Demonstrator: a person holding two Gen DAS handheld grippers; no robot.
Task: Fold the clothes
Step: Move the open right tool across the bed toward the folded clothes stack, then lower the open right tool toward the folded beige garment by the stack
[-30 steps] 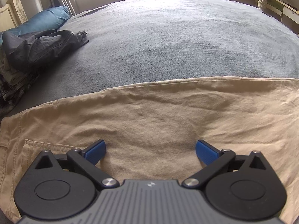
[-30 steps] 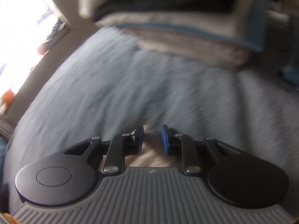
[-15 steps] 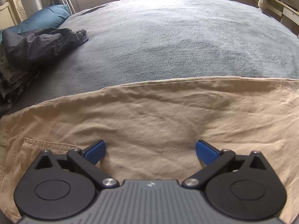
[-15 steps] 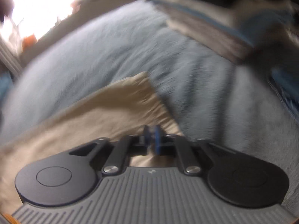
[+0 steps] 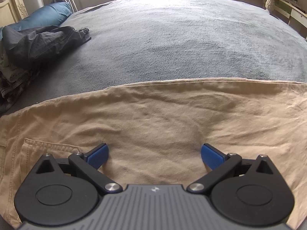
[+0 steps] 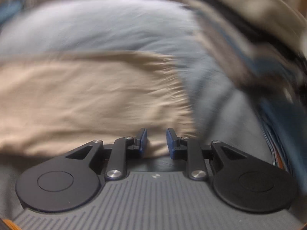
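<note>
Tan trousers (image 5: pixel 153 115) lie spread flat on the grey bed cover (image 5: pixel 172 38), with a back pocket at the near left. My left gripper (image 5: pixel 154 154) stands wide open low over the trousers, nothing pinched between its blue pads. In the blurred right wrist view the trousers (image 6: pixel 86 99) fill the left and middle, their end edge running down towards my right gripper (image 6: pixel 156 140). Its jaws are opening, with a narrow gap between the pads. The cloth's edge shows in that gap, and the pads do not press on it.
A crumpled dark garment (image 5: pixel 38 44) tops a pile of clothes at the far left, beside a blue pillow (image 5: pixel 44 17). A stack of folded clothes (image 6: pixel 239 38) rises at the right of the bed. A light-coloured desk (image 5: pixel 287 5) stands beyond the bed's far right corner.
The right gripper swung and rolled back over the trousers' end; its jaws shut half a second ago and have parted again. The left gripper and the trousers under it have not moved.
</note>
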